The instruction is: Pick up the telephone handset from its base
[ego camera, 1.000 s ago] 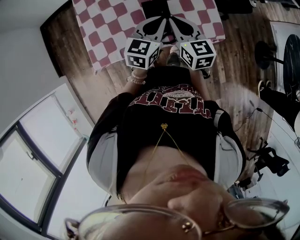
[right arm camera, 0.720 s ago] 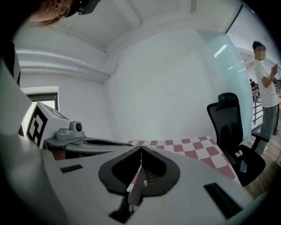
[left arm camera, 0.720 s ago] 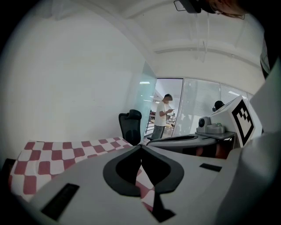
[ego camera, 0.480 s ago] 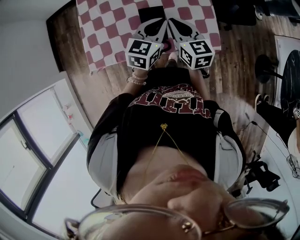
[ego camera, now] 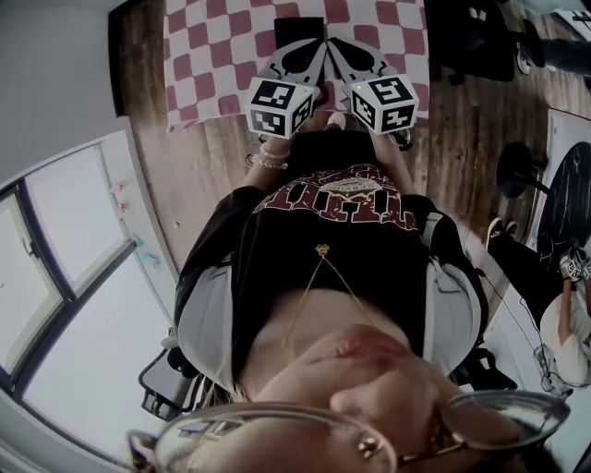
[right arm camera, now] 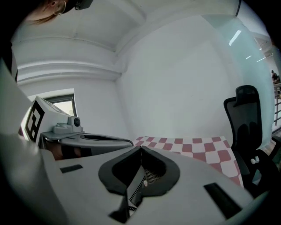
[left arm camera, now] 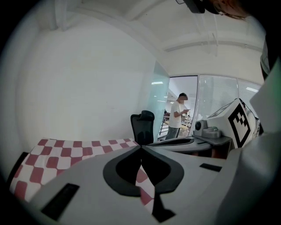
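- Your left tongs (left arm camera: pixel 141 147) are closed: the two tips meet at a point with nothing between them.
- Your right tongs (right arm camera: pixel 141 148) are closed too, tip against tip, and they grip nothing.
- In the head view you hold both pairs side by side in front of your chest. Each marker cube (ego camera: pixel 282 104) faces up, and the tips converge over the bench (ego camera: pixel 185 83).
- The bench carries a red-and-white checked cloth (ego camera: pixel 212 46).
- The telephone (ego camera: pixel 298 28) lies on that cloth as a dark block, just beyond the tips of both tongs. Neither pair holds it.
- In the right gripper view, part of the telephone shows through the cut-out behind the closed tips: a dark body with a speaker grille and a coiled cord. You cannot tell the handset from its base there.
- A black office chair (left arm camera: pixel 142 125) stands past the far edge of the bench.
- Beyond it, a person (left arm camera: pixel 179 114) stands by glass walls.
- The floor (ego camera: pixel 194 166) beside the bench is wooden.
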Demonstrator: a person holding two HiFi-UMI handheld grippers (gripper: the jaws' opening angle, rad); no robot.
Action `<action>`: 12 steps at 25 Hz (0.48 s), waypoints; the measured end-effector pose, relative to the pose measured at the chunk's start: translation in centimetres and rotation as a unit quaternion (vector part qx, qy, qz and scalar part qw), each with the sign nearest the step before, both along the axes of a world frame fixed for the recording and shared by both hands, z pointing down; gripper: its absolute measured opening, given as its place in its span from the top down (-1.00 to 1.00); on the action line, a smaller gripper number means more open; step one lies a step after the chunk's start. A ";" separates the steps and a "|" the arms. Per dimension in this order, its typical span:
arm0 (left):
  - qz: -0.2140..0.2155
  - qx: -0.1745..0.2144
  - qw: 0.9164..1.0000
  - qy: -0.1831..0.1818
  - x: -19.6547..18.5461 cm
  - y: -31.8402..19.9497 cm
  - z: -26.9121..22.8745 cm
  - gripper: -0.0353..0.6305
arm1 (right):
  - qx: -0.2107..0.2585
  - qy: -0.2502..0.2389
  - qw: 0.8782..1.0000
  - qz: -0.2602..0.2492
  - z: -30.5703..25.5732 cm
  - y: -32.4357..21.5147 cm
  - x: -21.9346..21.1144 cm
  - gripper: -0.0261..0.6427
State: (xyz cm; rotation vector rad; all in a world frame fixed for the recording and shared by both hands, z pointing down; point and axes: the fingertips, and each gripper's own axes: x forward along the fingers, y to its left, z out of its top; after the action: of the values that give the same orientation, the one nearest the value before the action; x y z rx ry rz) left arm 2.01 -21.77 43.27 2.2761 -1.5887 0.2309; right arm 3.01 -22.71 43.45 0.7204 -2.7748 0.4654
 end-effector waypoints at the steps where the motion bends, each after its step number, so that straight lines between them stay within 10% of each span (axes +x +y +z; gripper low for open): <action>1: -0.005 -0.001 1.000 0.000 0.0 0.0 0.1 0.86 | -0.001 0.001 1.000 -0.007 0.2 0.0 0.1 0.86; 12: -0.065 -0.010 0.998 -0.001 -1.7 -1.1 1.0 0.86 | -0.011 0.006 0.998 -0.061 1.6 -1.0 -0.6 0.86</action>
State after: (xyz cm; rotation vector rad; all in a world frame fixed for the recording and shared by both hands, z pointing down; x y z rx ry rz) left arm 0.32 -22.84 44.29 2.1491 -1.7194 0.2132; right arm 2.45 -23.75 45.05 0.5422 -2.7777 0.4643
